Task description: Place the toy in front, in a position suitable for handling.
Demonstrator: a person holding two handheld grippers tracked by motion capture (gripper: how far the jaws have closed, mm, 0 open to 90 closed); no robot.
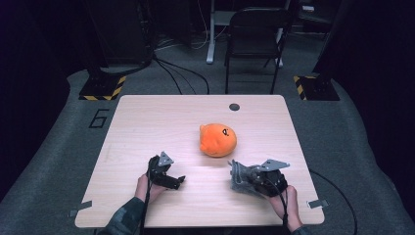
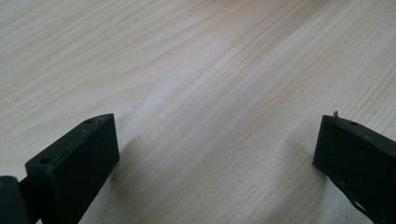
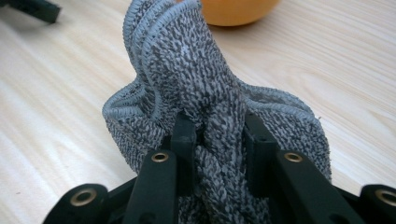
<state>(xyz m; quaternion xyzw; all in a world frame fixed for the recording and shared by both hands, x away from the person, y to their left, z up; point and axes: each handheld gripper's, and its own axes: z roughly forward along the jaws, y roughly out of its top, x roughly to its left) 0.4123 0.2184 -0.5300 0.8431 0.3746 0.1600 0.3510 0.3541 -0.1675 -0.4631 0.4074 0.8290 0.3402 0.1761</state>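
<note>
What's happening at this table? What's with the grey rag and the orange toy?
A person sits at a wooden table with a hand-held gripper in each hand. The right hand-held gripper is clamped on a bunched grey cloth, holding it just short of an orange plush toy that sits in the middle of the table. The left hand-held gripper is open with nothing between its jaws, low over bare wood.

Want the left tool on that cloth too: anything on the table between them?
Nothing visible. The left tool stands open over bare table; the cloth, clamped in the right tool, is across an open stretch. The orange plush sits farther back.
</note>
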